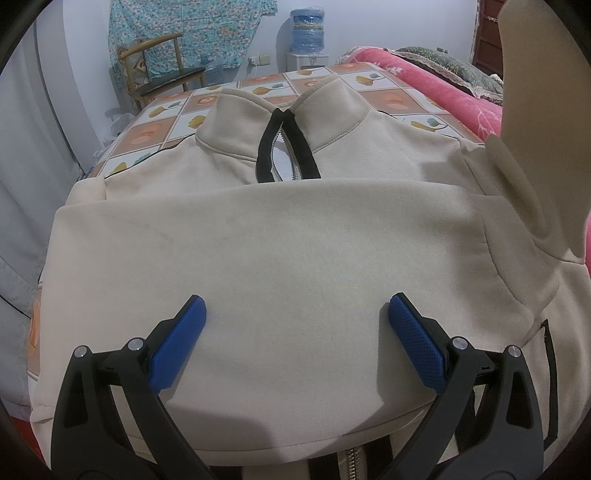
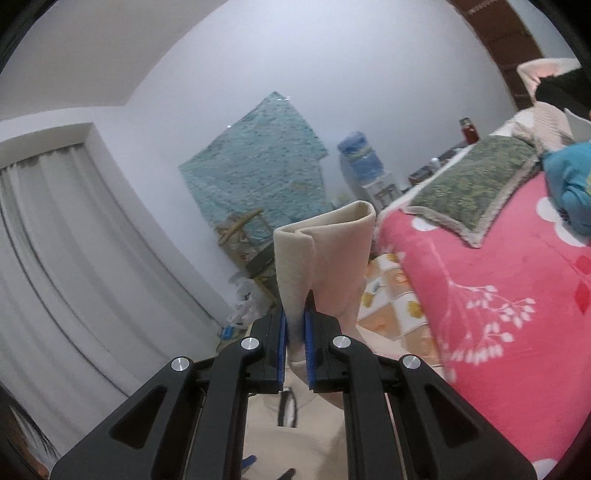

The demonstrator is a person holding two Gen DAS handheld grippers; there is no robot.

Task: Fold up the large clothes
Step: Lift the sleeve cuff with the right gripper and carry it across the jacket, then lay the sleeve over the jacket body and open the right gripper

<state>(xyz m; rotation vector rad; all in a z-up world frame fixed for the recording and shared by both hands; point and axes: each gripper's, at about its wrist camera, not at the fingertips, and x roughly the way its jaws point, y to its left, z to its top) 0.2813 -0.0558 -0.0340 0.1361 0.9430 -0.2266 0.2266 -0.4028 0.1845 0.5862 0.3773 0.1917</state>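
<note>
From the left wrist view, the cream sweatshirt (image 1: 280,236) is lying flat on a checked, flower-printed cloth (image 1: 162,122) spread over the table, its stand-up collar (image 1: 288,110) pointing toward twelve o'clock and the black-edged zip (image 1: 286,147) sitting just below it. One sleeve is already lying folded straight across the chest. The left gripper (image 1: 295,321) is hovering over the lower body of the garment at six o'clock, its jaws standing wide, the blue pads (image 1: 417,339) well apart and nothing between them. At two o'clock the other sleeve (image 1: 517,184) is rising off the table and running up out of the picture. Beyond the table, a wooden chair (image 1: 159,66) is standing at eleven o'clock, a water bottle (image 1: 307,31) on its dispenser at twelve, and a pink blanket (image 1: 424,77) at one o'clock.

From the right wrist view, the right gripper (image 2: 294,332) is pointing out into the room, jaws drawn narrow and pinching the cream sleeve cuff (image 2: 325,251), which is standing up past the fingertips toward twelve o'clock. The body of the sweatshirt is showing below the jaws at six o'clock. The pink blanket (image 2: 498,314) is filling three o'clock with a green pillow (image 2: 476,184) on it, and a grey curtain (image 2: 66,258) is hanging at nine o'clock.
</note>
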